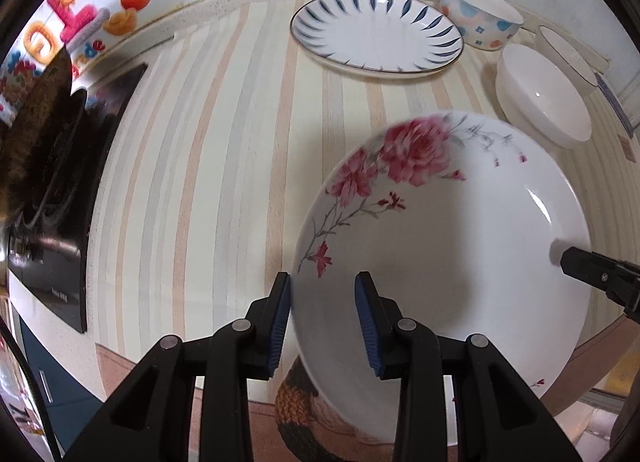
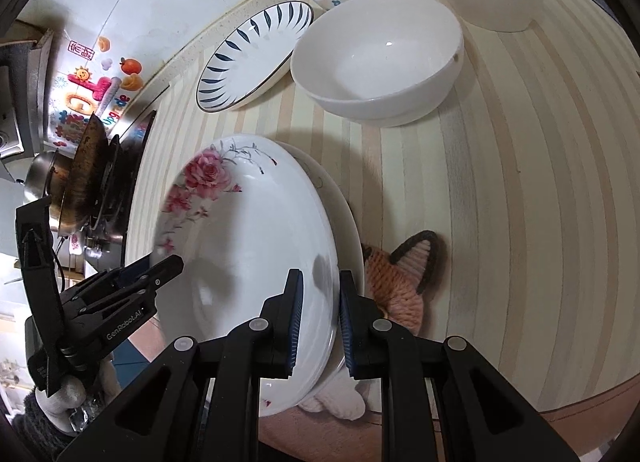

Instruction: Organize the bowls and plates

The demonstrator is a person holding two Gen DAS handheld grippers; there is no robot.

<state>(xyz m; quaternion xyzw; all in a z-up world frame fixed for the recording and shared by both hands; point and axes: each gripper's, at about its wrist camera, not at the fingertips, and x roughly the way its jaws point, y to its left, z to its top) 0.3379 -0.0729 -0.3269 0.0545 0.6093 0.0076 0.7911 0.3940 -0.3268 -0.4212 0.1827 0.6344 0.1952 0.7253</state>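
I had the rose-patterned plate (image 2: pixel 248 254) at lower centre, both grippers straddling opposite rims to keep it level: right gripper (image 2: pixel 319 326) narrowed around the near rim, left gripper (image 1: pixel 322 322) half-open around its edge.

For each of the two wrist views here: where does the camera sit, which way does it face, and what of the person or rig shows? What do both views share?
Left wrist: sits behind the left gripper, facing across the striped counter toward the back wall; its open jaws straddle the near rim of the white rose-patterned plate; the right gripper tip enters at right.
Right wrist: sits behind the right gripper, facing the same way; the left gripper and a gloved hand show.
Shared: the rose plate, blue-petal plate, plain white bowl.
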